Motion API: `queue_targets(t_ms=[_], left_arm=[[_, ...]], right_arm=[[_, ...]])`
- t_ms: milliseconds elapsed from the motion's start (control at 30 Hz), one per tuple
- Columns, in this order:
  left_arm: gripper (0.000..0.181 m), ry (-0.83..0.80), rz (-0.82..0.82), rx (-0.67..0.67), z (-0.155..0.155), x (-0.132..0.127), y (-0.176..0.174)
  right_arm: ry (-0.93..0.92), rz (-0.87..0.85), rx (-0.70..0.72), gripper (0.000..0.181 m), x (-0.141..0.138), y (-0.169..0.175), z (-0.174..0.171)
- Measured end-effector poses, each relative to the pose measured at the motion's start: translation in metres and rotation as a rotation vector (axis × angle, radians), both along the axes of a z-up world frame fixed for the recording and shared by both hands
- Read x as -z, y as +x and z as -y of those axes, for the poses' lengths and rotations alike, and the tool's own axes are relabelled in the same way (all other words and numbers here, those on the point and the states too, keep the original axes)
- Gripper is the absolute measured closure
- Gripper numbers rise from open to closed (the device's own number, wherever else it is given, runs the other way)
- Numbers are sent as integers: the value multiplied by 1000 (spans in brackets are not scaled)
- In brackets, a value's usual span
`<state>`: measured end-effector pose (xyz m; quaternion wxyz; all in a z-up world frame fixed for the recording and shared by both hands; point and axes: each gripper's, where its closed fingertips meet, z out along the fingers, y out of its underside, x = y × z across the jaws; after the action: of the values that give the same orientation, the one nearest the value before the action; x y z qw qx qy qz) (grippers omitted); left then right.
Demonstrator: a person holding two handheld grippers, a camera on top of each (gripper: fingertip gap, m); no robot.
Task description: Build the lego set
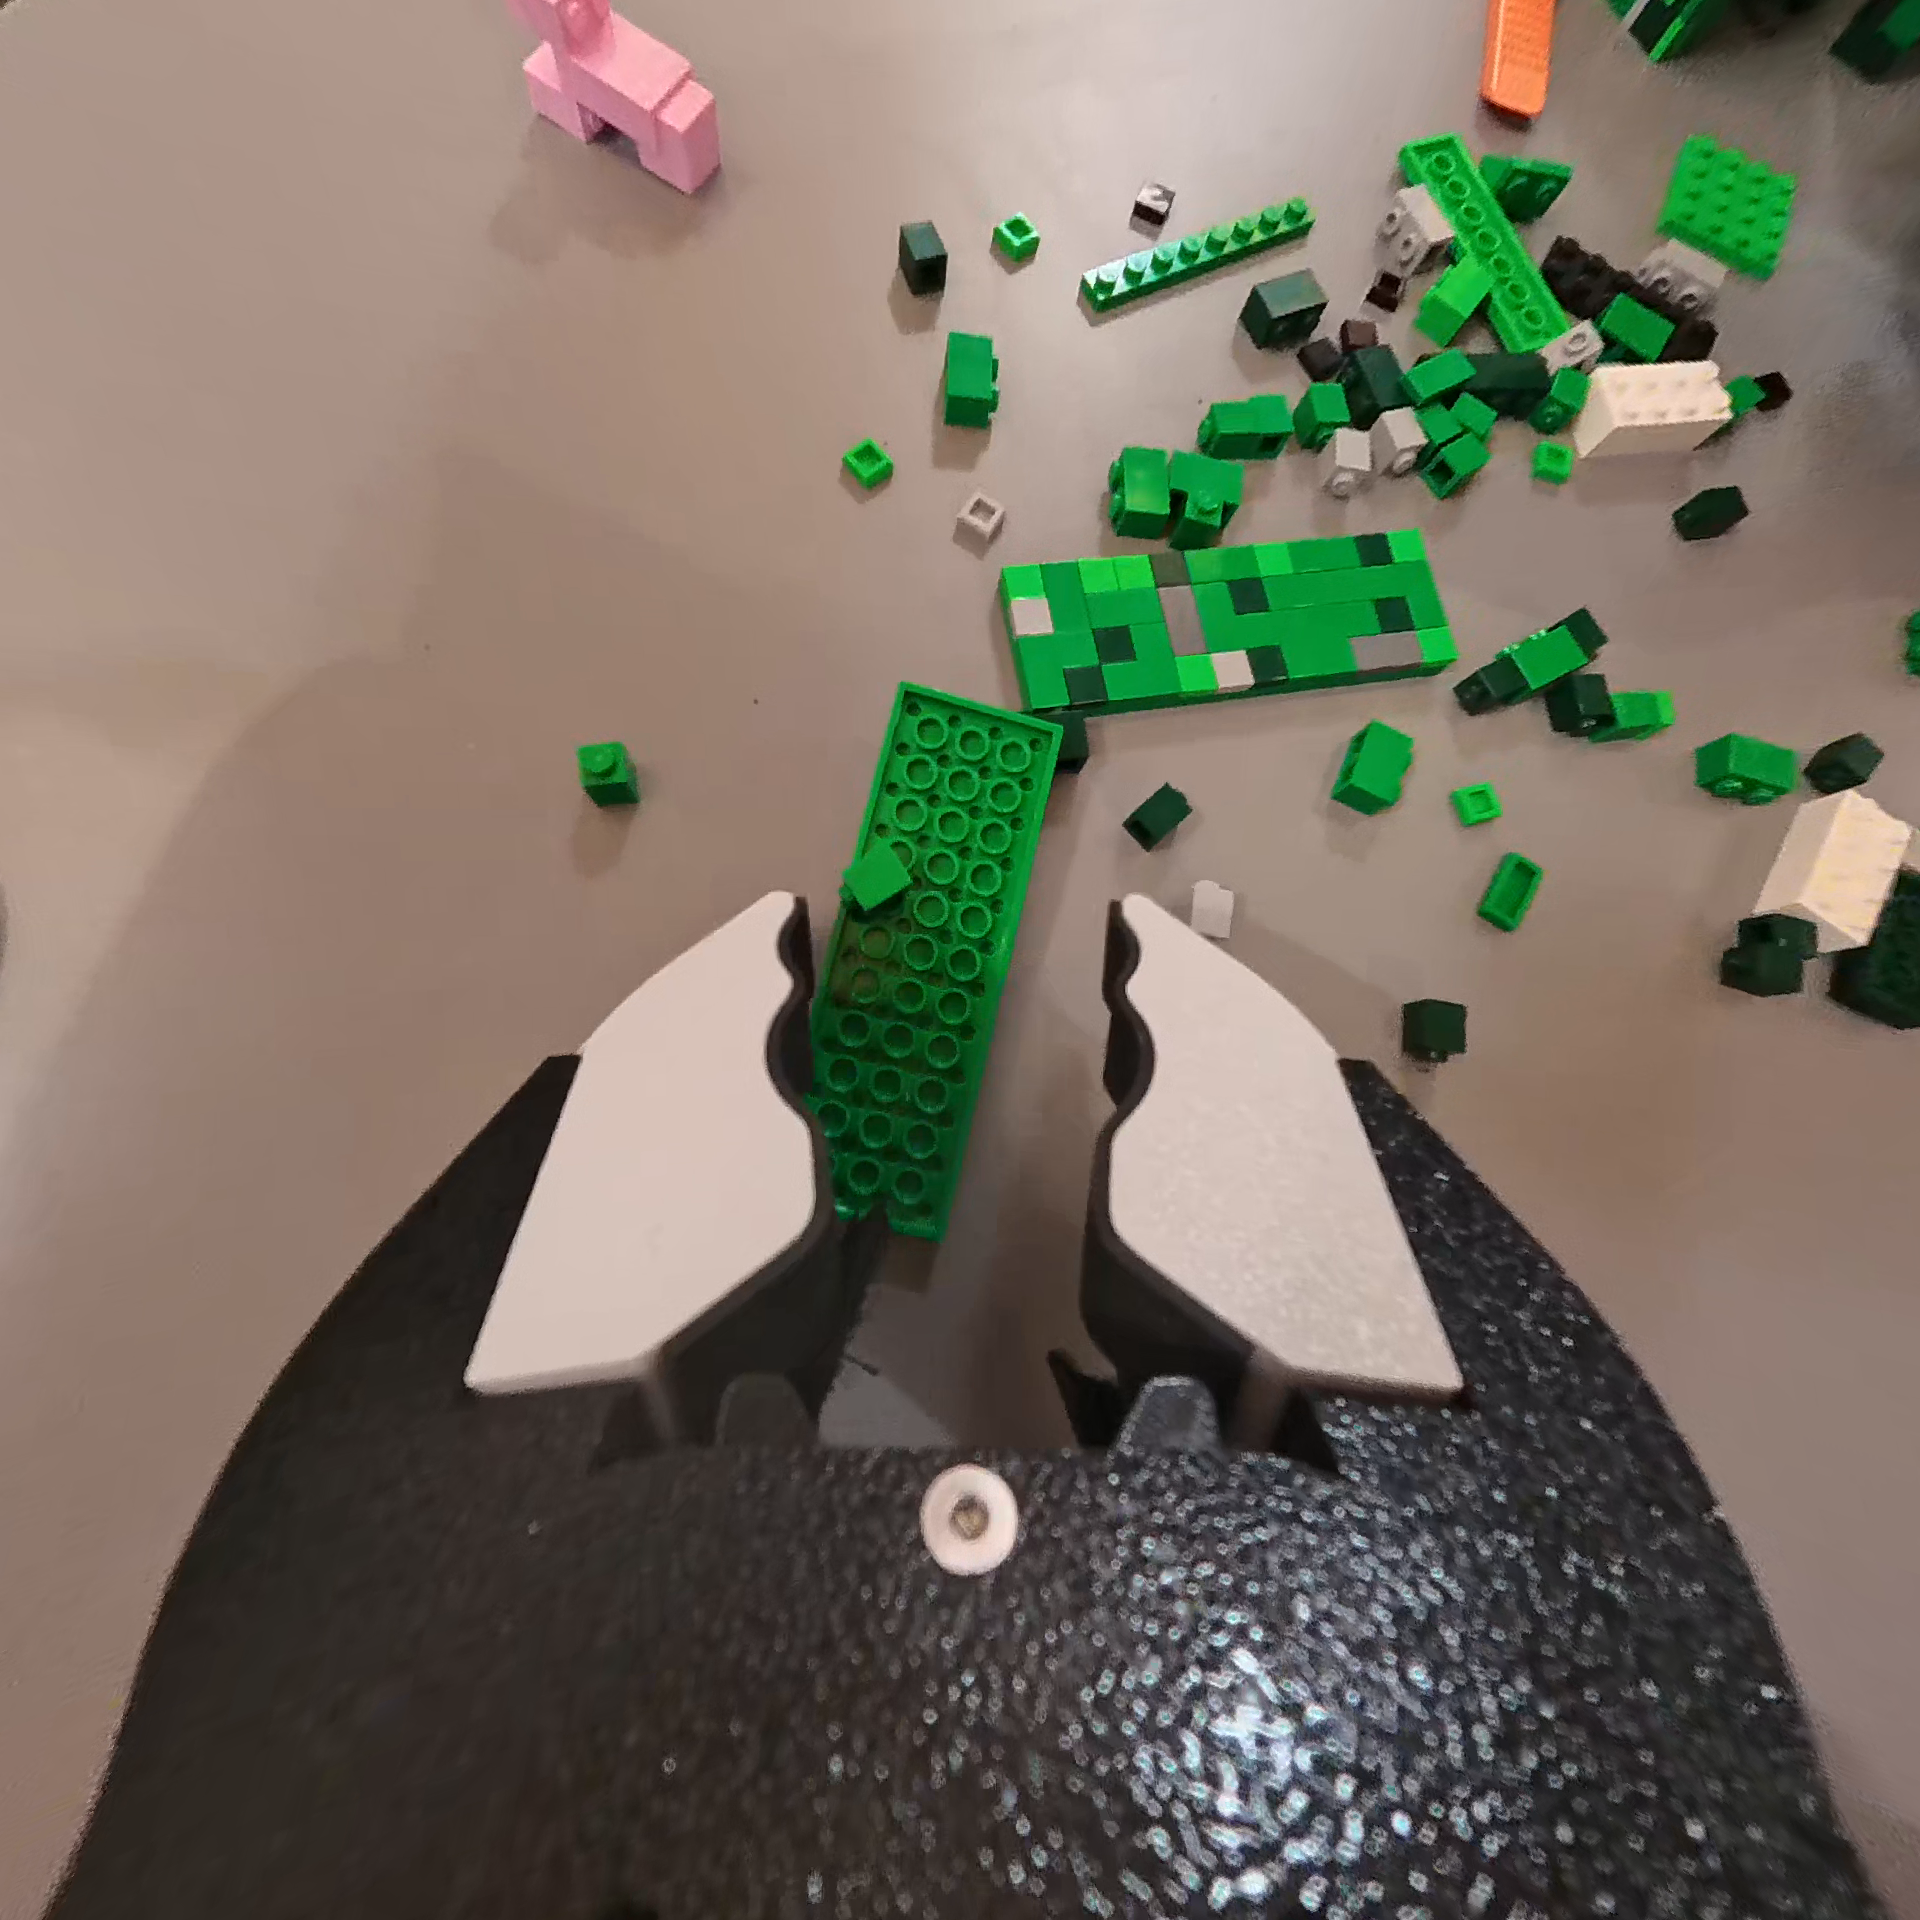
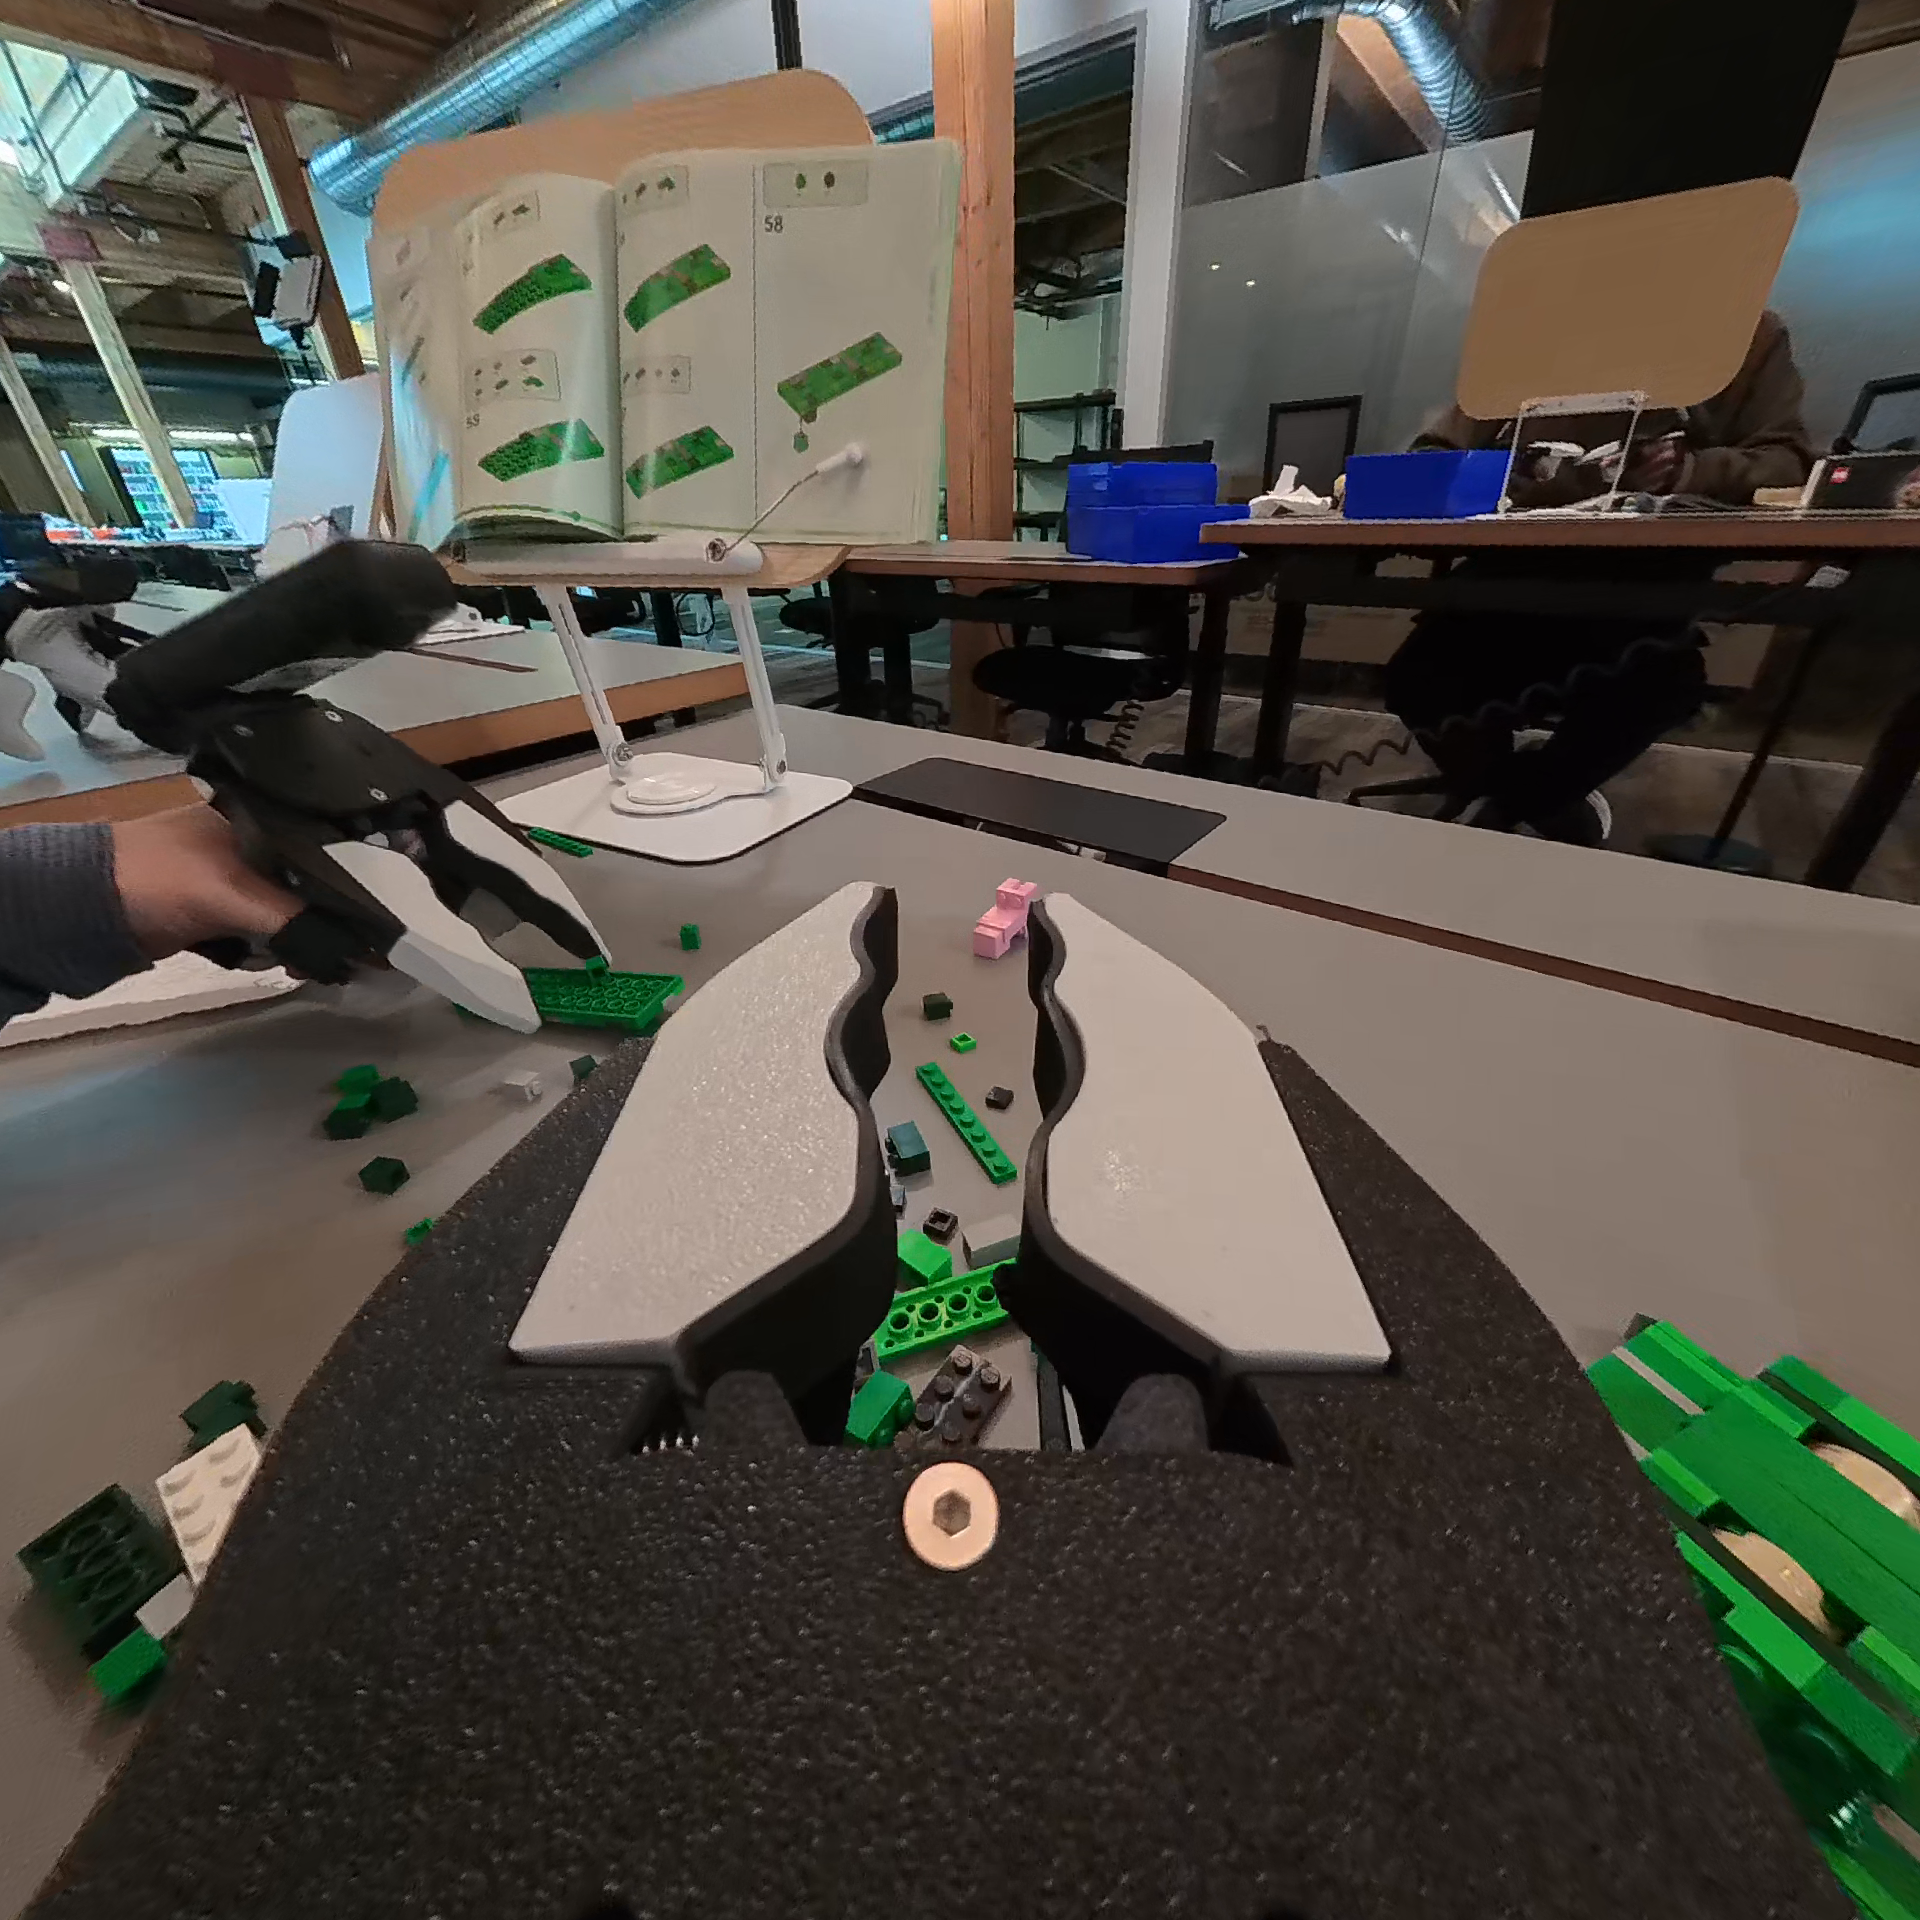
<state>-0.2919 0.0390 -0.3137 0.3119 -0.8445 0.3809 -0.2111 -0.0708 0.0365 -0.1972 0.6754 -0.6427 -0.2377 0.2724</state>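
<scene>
The left gripper (image 1: 956, 914) hangs low over the grey table (image 1: 312, 520) with its jaws spread and nothing between the pads. A long green plate (image 1: 935, 966), underside up, lies in the gap, its edge against the left finger (image 1: 675, 1122) and clear of the right one. A small green tile (image 1: 876, 875) sits loose on the plate, just ahead of that left fingertip. Beyond the plate's far end lies a finished patchwork slab of green and grey tiles (image 1: 1226, 618), and ahead to the right spreads the pile of loose bricks (image 1: 1455, 343). A pink pig figure (image 1: 623, 94) stands far ahead to the left.

The right gripper (image 2: 961, 914) is also unclenched and empty, hovering above a thin green strip (image 2: 966, 1122) and a few small pieces. Only its camera takes in the room: the open instruction booklet (image 2: 665, 343) on a white stand (image 2: 675, 790) ahead, the person's hand (image 2: 197, 883) holding the left gripper (image 2: 566, 987) down at the plate (image 2: 603, 997), and a chunky green build (image 2: 1766, 1538) close by on the right.
</scene>
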Motion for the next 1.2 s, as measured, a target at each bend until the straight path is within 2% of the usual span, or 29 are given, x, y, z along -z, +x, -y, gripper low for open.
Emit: queue_targets(t_ms=[133,267,367,467,633,800,867,1067,1200], left_arm=[[134,-7,-66,4,0,9,-3],[143,20,-104,-5,0,9,-4],[144,47,-127,3,0,9,-4],[144,70,-125,7,0,5,-2],[145,225,-86,-16,-6,-14,5],[146,384,-336,58,-5,-6,3],[146,322,-386,73,0,4,1],[145,126,-258,44,12,7,0],[111,57,-198,-34,12,5,-10]], right_arm=[[23,37,21,158,-3,7,-1],[106,120,54,158,-19,35,0],[136,76,52,158,-31,55,4],[129,49,53,158,-32,69,3],[95,-71,65,157,-31,85,-3],[41,-157,-7,157,-29,81,-2],[36,-150,-46,157,-28,73,0],[33,6,-90,157,-12,46,3],[37,51,-112,157,-7,35,5]])
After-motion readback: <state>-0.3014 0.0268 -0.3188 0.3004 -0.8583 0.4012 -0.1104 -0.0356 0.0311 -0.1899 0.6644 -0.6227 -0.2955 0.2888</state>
